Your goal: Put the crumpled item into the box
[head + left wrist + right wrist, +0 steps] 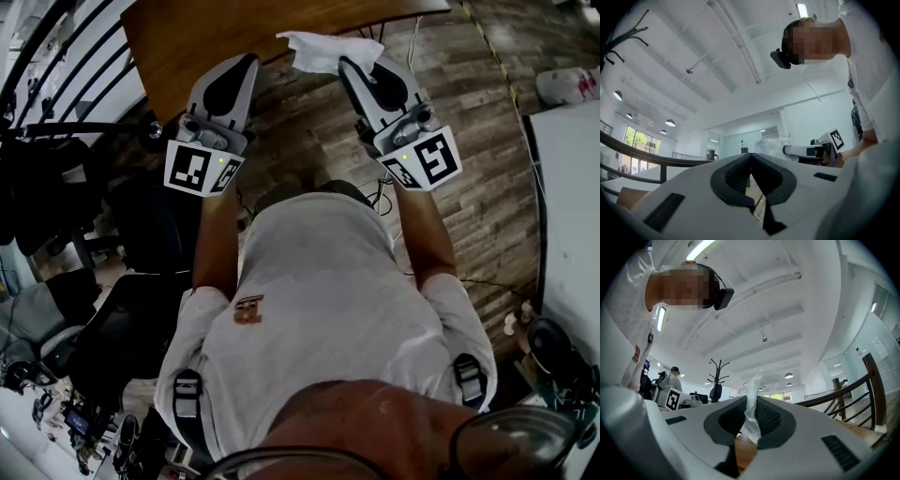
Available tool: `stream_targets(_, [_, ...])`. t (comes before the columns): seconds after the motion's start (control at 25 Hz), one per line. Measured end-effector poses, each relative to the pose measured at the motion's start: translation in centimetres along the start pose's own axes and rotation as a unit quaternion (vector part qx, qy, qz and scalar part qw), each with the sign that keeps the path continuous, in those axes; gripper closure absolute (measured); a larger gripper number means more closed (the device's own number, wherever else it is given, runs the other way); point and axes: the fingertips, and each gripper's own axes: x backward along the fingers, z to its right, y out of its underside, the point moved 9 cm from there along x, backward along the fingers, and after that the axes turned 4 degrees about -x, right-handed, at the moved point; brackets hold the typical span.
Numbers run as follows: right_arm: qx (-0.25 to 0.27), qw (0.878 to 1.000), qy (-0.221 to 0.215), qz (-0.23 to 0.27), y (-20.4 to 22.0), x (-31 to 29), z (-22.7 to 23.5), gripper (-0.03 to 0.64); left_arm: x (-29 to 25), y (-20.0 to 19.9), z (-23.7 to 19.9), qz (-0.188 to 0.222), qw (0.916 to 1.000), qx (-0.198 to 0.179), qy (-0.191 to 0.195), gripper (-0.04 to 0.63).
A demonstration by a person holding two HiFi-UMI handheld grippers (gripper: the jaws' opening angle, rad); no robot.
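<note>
The right gripper is clamped on the crumpled item, a white, tissue-like wad. In the right gripper view the jaws stand narrow, with the dark ribbed pads pressing the white crumpled item from both sides. The item sticks up past the tips of the right gripper and a small fold hangs below the pads. In the head view most of the wad spreads out ahead of the tips and toward the left gripper's side.

The left gripper is held level with the right one, well apart from it. In the left gripper view the pads of the left gripper meet at the tips and there is nothing between them.

The brown wooden tabletop lies just ahead of both grippers. Its near edge runs under the crumpled item, but whether the item touches the wood cannot be told. Below and behind the right gripper there is wood-plank floor. Both gripper views tilt upward to a white ceiling. A dark railing stands off to the right gripper's outer side.
</note>
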Motion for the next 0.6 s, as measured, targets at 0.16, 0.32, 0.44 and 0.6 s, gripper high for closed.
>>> stream_targets(0.16, [-0.002,1.000,-0.002,0.000,0.0,1.2,1.5,0.552,-0.7,0.2,1.0,-0.002,0.9999,-0.009,-0.007,0.575])
stream_targets(0.32, [0.001,1.000,-0.004,-0.001,-0.4,1.8,2.8,0.552,-1.6,0.3,1.5,-0.003,0.9998,-0.011,-0.013,0.575])
stream_targets(0.44, [0.003,1.000,-0.005,-0.004,-0.6,1.6,3.9,0.552,-2.6,0.7,1.3,-0.003,0.9998,-0.010,-0.014,0.575])
stream_targets(0.6, [0.005,1.000,-0.008,-0.007,-0.3,0.9,5.4,0.552,-3.9,1.3,0.8,-0.001,0.9999,-0.011,-0.012,0.575])
